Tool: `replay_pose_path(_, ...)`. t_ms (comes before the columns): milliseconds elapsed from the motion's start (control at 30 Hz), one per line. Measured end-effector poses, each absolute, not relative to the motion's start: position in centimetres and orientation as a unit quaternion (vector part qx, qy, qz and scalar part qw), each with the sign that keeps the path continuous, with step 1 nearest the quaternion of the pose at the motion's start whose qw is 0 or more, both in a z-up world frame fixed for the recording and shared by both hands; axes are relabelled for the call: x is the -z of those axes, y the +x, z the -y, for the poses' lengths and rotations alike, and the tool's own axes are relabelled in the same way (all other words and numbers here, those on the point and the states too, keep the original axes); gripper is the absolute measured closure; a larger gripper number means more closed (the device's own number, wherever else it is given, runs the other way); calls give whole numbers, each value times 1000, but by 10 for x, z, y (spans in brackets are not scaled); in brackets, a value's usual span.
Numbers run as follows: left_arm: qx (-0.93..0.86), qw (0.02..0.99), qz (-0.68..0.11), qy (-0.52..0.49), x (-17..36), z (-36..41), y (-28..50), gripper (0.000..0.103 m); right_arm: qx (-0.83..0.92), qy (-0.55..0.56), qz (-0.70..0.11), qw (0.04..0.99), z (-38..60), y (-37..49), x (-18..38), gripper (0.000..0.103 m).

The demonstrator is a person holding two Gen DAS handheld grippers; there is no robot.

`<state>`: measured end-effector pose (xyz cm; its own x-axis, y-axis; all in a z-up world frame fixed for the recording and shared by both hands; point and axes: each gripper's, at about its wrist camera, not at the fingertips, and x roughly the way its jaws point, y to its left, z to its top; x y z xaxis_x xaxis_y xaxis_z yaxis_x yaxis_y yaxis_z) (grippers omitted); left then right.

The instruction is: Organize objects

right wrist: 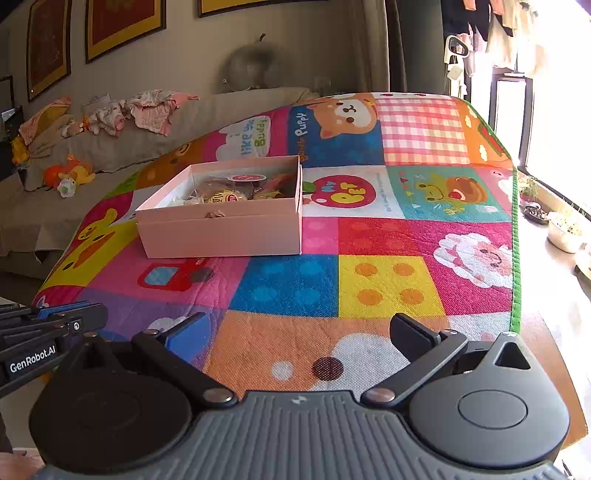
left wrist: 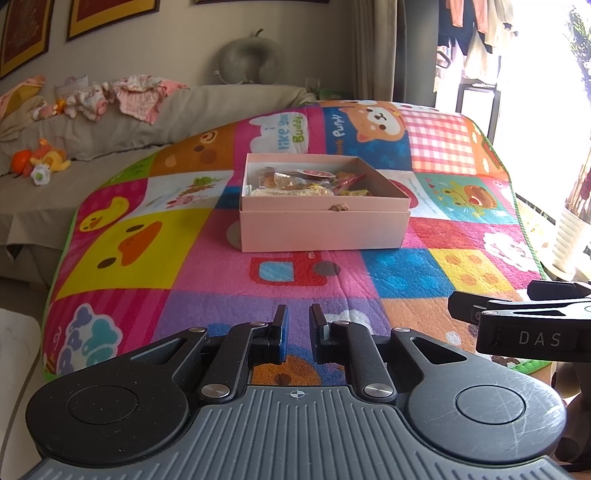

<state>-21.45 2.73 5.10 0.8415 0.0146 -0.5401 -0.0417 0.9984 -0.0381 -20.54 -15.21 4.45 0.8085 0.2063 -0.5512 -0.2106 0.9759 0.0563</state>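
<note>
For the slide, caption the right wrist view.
Open right tongs hover empty over a patchwork mat, facing a pink box of wrapped snacks.

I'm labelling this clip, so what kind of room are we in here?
Most likely a home living room: a grey sofa strewn with baby clothes and plush toys, a cartoon play mat, and laundry hanging by the window.

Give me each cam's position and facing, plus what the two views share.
Left wrist: sits behind the left claw, shut and empty, angled down across the colourful patchwork cartoon mat at the open pink cardboard box; right claw's side at right edge.
Right wrist: behind the right claw, open and empty, same downward facing; box left of centre; left claw at left edge.
Shared: mat, box, beige sofa.
</note>
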Motion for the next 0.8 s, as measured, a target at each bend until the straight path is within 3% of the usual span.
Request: replay_pose_path(800,-16,958,-284,-29,-50,-30,-213,89,-109,-3,-290,951,153,-205,-44,0)
